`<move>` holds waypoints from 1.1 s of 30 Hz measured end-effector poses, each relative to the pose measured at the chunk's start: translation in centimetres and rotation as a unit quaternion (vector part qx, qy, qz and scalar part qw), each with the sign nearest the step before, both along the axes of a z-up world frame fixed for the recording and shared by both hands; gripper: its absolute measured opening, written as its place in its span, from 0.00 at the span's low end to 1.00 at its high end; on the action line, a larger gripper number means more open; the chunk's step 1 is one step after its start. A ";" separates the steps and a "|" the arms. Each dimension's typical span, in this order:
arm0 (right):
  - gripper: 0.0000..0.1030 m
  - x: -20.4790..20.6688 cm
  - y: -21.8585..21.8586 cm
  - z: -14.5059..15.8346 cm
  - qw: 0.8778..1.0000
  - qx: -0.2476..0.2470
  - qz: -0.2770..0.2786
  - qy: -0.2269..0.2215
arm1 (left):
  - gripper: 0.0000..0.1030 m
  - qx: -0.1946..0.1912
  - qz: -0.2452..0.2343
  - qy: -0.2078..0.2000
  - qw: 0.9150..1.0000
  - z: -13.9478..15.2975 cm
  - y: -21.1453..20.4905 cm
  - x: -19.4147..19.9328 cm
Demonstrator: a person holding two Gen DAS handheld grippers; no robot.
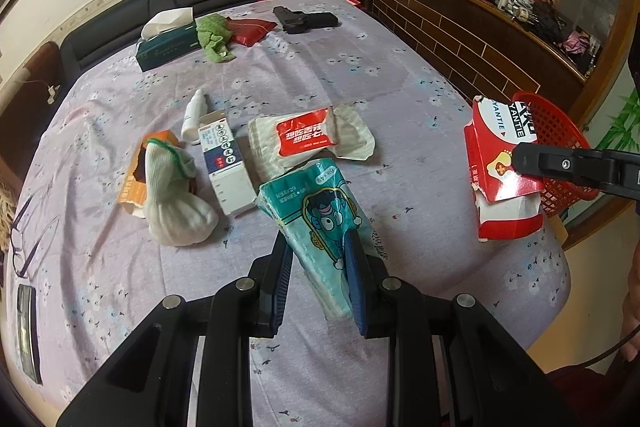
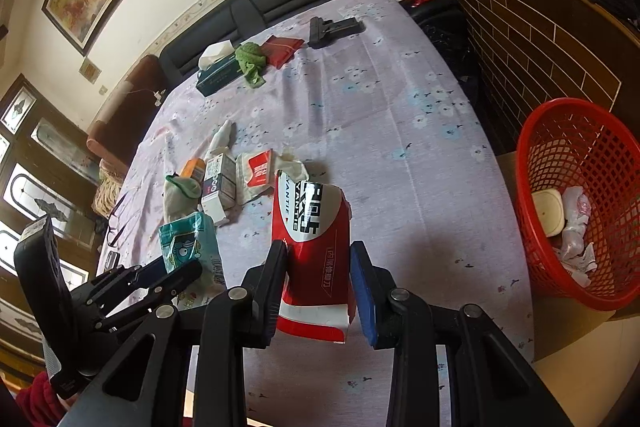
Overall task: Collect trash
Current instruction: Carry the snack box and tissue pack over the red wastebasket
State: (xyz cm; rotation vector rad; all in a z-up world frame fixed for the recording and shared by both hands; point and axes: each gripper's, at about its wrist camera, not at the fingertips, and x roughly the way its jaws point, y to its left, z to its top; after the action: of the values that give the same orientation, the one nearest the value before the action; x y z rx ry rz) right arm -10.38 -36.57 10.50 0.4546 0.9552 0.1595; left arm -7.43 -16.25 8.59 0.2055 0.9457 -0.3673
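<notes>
My left gripper (image 1: 320,247) is shut on a teal tissue pack (image 1: 316,211) with a cartoon print, lifted above the table. My right gripper (image 2: 320,251) is shut on a torn red and white carton (image 2: 312,247); that carton (image 1: 500,167) shows at the right of the left wrist view, in front of the red mesh basket (image 1: 560,155). The basket (image 2: 580,203) stands off the table's right edge and holds crumpled paper and a white lid. On the table lie a red sachet on a white wrapper (image 1: 312,139), a white medicine box (image 1: 226,171), an orange box (image 1: 136,179) and a white sock (image 1: 176,199).
A lilac flowered cloth (image 1: 360,75) covers the table. At its far end are a green tissue box (image 1: 168,43), a green rag (image 1: 214,39), a red packet (image 1: 252,31) and a black tool (image 1: 304,19). Glasses (image 1: 24,239) lie at the left edge. A brick-faced counter (image 2: 540,39) runs along the right.
</notes>
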 end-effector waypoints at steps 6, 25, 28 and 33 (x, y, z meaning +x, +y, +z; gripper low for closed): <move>0.34 -0.2 -0.8 0.0 1.000 0.001 -0.007 0.001 | 0.24 0.002 -0.008 0.001 1.000 -0.1 -0.9 0.0; 0.34 -2.1 -4.0 -0.1 0.999 0.005 -0.043 0.003 | 0.24 0.005 -0.044 0.000 0.999 -0.1 -4.0 -0.3; 0.34 -2.5 -4.6 -0.1 0.999 0.005 -0.052 0.003 | 0.24 0.004 -0.052 0.000 0.999 0.0 -4.7 -0.3; 0.34 -3.4 -5.9 -0.1 0.998 0.006 -0.068 0.003 | 0.24 0.005 -0.068 -0.002 0.998 0.1 -6.1 -0.5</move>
State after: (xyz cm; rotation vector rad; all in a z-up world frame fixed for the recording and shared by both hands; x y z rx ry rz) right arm -13.77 -42.50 10.42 0.5302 0.9271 0.0414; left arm -7.95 -22.38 8.66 0.2809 0.9329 -0.4862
